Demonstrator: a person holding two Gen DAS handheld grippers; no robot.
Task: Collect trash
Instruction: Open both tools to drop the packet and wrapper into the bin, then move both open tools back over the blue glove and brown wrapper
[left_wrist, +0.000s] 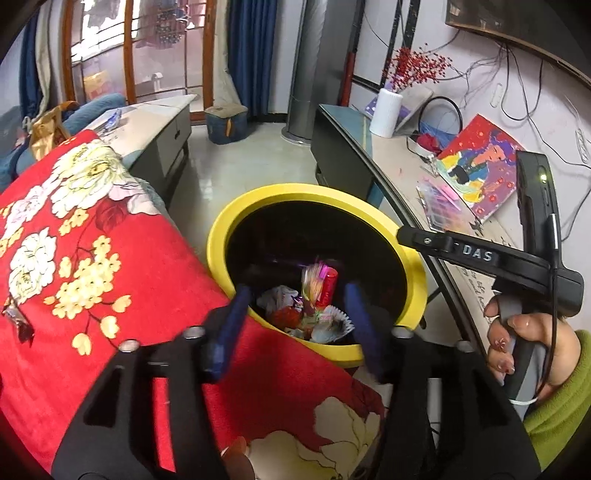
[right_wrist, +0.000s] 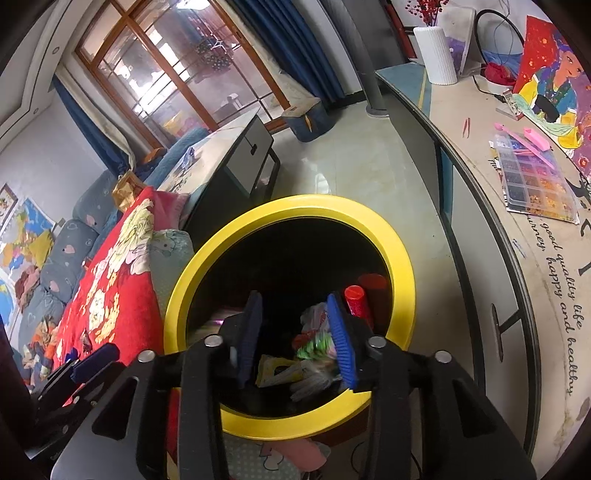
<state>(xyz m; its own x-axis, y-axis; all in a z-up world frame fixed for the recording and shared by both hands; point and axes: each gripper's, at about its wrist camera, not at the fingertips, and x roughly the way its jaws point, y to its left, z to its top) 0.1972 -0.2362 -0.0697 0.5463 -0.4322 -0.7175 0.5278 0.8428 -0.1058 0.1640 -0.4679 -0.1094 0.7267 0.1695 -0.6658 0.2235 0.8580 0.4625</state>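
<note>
Inspection, left to right. On the far left lies the red floral blanket (left_wrist: 122, 258), with one small dark wrapper (left_wrist: 20, 323) resting on it; I judge this a likely piece not yet collected. Next, my left hand-held gripper (left_wrist: 295, 317) hangs over the near rim of the yellow trash bin (left_wrist: 218, 236), its blue pads apart, nothing between them. A bright crinkled wrapper (left_wrist: 314, 284) shows blurred in the bin's mouth just ahead of it; whether it is falling or lying I cannot tell. Trash already rests at the bottom: crumpled wrappers, a white paper cupcake liner (left_wrist: 338, 321), a red capped tube (right_wrist: 356, 301).

My right hand-held gripper (right_wrist: 295, 336) also sits over the bin, pads apart and empty. To the right runs the counter (right_wrist: 532, 266) with a bead organiser box (right_wrist: 535, 184), no evident trash.

Judgement: this is the drop. To do it well, I should keep both sets of pads inside the rim's outline, confirm nothing clings to them, then lift straight up clear of the rim before swinging toward the blanket.
</note>
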